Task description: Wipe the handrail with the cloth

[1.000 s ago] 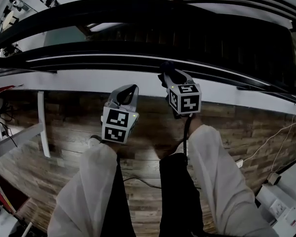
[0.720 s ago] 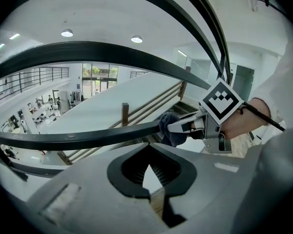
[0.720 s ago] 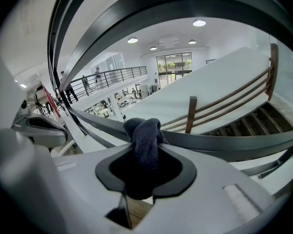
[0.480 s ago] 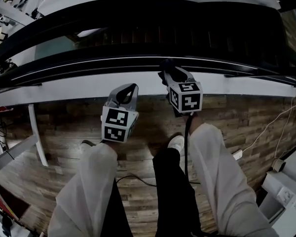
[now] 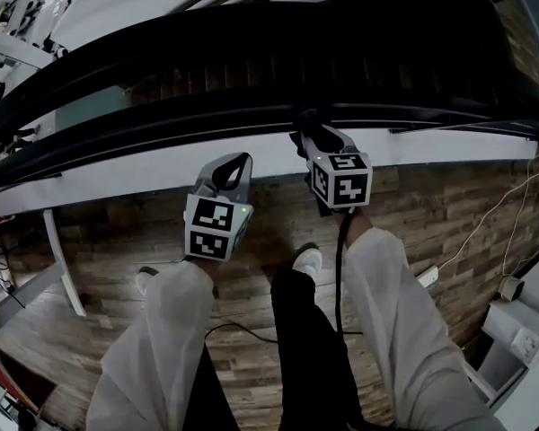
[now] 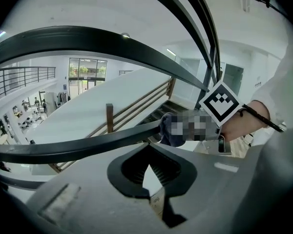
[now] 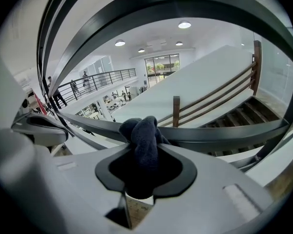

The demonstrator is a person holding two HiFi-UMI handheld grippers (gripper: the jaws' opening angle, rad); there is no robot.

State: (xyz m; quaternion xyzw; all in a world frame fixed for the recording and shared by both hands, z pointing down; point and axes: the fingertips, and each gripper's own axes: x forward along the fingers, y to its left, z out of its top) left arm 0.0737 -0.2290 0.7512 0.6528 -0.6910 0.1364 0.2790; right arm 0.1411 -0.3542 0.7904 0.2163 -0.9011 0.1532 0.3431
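My right gripper (image 7: 145,152) is clamped on a dark blue cloth (image 7: 144,130). The cloth is bunched between the two jaws and bulges out past their tips. That bulge sits against the black handrail (image 7: 224,130), which crosses right in front of the jaws from side to side. From my head camera the right gripper (image 5: 305,131) reaches forward and up to the handrail (image 5: 162,119), with the cloth (image 5: 303,118) a small dark lump at its tip and its marker cube (image 5: 341,180) nearer my body. My left gripper (image 5: 233,163) hangs lower and to the left of the right one, a little short of the rail and not touching it. In its own view, the left gripper (image 6: 147,165) has its ribbed pads meeting at the tips with only a thin wedge of light behind them and nothing between them. The handrail (image 6: 78,149) runs across just beyond those jaws. Further along it to the right I see the cloth (image 6: 169,129) on the rail and my hand (image 6: 251,117) behind the other gripper's cube. Beyond the rail ahead of my right jaws a wooden post (image 7: 176,112) stands beside stair treads (image 7: 246,113). Below both grippers is the wood-plank floor (image 5: 117,232).
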